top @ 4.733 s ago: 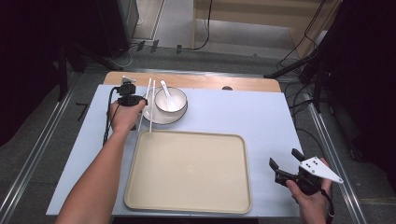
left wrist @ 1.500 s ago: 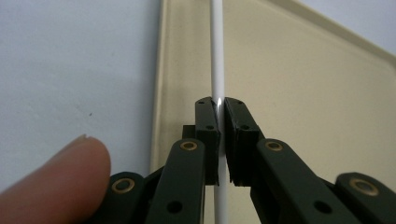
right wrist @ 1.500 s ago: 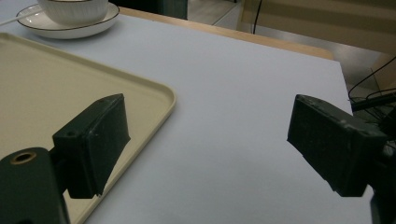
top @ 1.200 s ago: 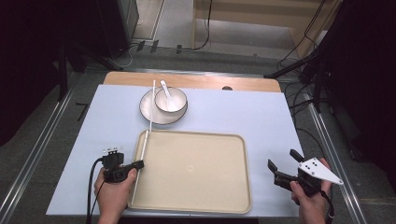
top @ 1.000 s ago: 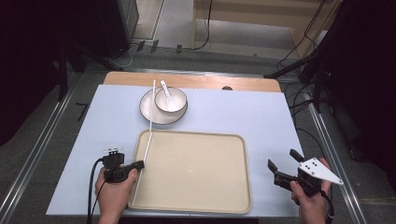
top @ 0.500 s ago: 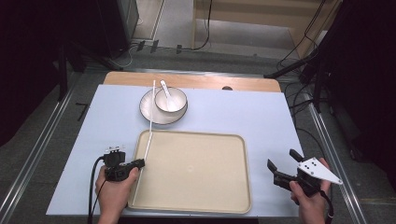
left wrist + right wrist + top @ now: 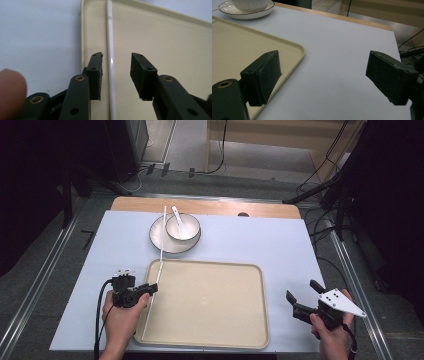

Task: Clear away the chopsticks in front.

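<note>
Now the left gripper (image 7: pixel 116 76) has half-open jaws around the chopstick (image 7: pixel 110 60), probably loose; we should center, then close gently. Right gripper (image 7: pixel 324 75) is wide open, empty.

A lab-style recording room: a table (image 7: pixel 280 255) covered in pale blue sheeting stands between metal floor rails (image 7: pixel 355 280), with black stands (image 7: pixel 340 195) in dark surroundings and cables (image 7: pixel 220 150) trailing across the grey floor.
</note>
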